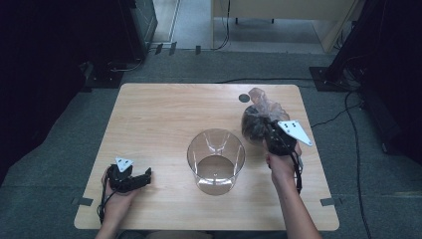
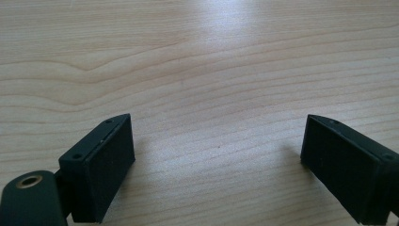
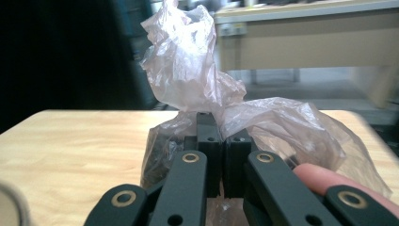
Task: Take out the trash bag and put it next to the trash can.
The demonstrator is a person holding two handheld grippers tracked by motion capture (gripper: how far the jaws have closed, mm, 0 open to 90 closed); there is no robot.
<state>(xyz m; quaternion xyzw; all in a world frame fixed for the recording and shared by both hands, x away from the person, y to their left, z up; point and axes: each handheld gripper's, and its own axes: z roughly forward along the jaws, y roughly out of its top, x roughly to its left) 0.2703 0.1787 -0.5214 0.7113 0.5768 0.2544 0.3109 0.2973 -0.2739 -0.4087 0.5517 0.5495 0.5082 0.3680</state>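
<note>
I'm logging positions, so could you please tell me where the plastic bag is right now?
In the high view the plastic bag sits at the table's far right, pinched by the right gripper, just right of the clear container.

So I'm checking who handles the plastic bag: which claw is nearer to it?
Right. The right claw is shut on the plastic bag; the left claw rests across the table, beyond the clear container.

Bag [image 1: 255,119] on table [image 1: 159,114] far right, tub [image 1: 215,160] centre, left tool [image 1: 130,179] near left
</note>
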